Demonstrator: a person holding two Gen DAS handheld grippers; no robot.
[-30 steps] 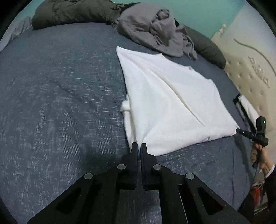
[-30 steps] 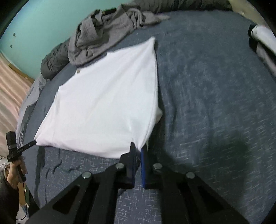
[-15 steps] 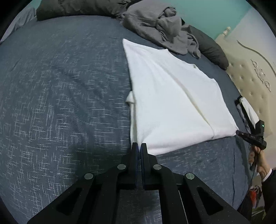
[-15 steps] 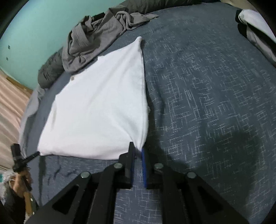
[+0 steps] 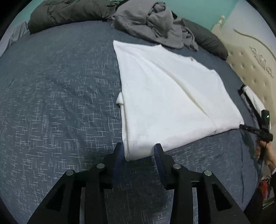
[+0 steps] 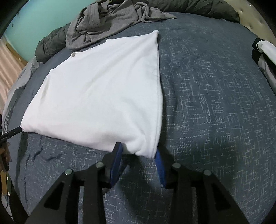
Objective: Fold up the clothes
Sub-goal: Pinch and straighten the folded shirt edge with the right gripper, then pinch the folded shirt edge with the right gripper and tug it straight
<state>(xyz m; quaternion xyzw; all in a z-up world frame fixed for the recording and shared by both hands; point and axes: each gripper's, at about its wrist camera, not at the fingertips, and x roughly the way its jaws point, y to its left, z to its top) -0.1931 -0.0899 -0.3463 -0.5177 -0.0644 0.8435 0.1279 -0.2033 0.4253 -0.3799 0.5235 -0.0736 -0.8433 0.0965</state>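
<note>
Left wrist view: the left tool [image 5: 138, 149] is seen spread wide, its two blue-padded fingers standing either side of one near corner of the white shirt [image 5: 165, 96], with nothing gripped between them. In the right wrist view the right tool [image 6: 138, 149] is likewise spread wide, straddling the other near corner of the white shirt [image 6: 103, 96] and clamping nothing.

The shirt lies flat on the bed [image 5: 57, 96] as a broad folded panel, with a small flap of cloth poking out at its outer edge, so a sleeve appears to have been tucked under. The near hem is squared toward both tools, which suits either a fold just laid down and let go, or corners about to be taken for another fold; which of the two cannot be settled from these views.

Beyond the far edge of the shirt, a crumpled grey garment [image 5: 155, 25] is heaped, its hem touching or just overlapping the shirt's collar side; a fold carried toward that end could be crowded by it. A dark duvet [image 5: 69, 13] is bunched behind the shirt. Beside the shirt, toward the padded headboard [image 5: 250, 65], a black-and-white item [image 6: 264, 56] rests, well apart from the shirt.
</note>
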